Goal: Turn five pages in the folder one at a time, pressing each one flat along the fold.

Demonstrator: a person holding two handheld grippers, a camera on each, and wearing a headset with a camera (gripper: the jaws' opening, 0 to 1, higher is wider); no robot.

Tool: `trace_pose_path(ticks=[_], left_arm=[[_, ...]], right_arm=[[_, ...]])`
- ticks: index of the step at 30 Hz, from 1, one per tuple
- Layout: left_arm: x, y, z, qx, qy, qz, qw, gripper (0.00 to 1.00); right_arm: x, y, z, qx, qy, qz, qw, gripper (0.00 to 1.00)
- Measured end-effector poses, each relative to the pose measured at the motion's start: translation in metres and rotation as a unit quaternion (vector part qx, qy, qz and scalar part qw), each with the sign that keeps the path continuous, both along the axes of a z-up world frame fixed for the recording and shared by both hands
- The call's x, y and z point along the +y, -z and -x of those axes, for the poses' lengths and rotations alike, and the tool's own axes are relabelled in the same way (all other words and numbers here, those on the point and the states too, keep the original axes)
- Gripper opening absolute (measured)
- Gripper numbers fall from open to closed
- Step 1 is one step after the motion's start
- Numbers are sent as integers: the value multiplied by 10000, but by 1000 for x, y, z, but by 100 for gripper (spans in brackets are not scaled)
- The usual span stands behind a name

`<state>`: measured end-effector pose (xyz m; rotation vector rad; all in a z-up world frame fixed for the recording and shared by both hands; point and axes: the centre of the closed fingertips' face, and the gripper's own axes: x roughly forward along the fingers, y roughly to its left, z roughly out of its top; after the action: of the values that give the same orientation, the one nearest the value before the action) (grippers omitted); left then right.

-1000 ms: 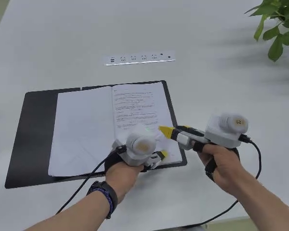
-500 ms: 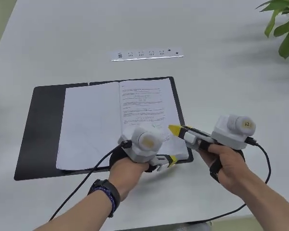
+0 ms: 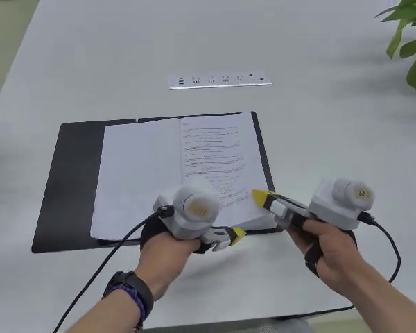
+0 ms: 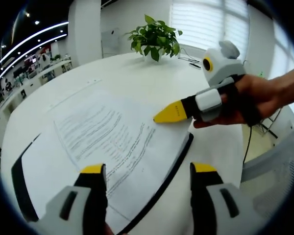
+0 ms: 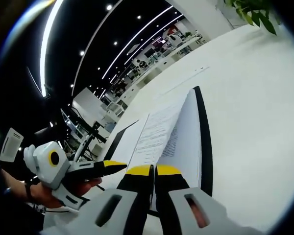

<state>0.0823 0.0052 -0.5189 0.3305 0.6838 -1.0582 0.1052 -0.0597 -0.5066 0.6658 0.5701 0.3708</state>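
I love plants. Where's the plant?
In the head view, the plant pokes in at the top right, right of the power strip and beyond the folder.

At a white table [image 4: 137, 68], the left gripper [image 4: 148, 169] points over an open folder [image 4: 179, 156], jaws spread wide, one yellow tip over the printed page [image 4: 103, 137] and the other beyond the folder's black edge. From the right, a hand [image 4: 255, 98] brings the right gripper [image 4: 161, 116], yellow tips together, to the page's outer edge. A potted plant [image 4: 154, 36] stands at the table's far end.
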Motion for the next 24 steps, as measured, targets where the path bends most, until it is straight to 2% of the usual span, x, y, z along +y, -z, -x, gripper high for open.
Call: trace_pose_path(ticks=[3, 7, 11, 14, 24], left_arm=[[11, -5, 2, -73, -62, 18, 10000, 69], [26, -10, 5, -111, -113, 5, 9999, 70], [37, -14, 12, -122, -158, 3, 9998, 70], [47, -19, 10, -139, -222, -4, 9997, 70], [75, -38, 6, -272, -498, 94, 9983, 71]], right_arm=[[4, -5, -3, -47, 50, -59, 10000, 0], [16, -16, -7, -165, -27, -59, 9998, 0], [27, -21, -10, -245, -37, -90, 9997, 0], [32, -21, -12, -250, 19, -168, 9995, 0], [57, -35, -16, -350, 35, -318, 9989, 0]])
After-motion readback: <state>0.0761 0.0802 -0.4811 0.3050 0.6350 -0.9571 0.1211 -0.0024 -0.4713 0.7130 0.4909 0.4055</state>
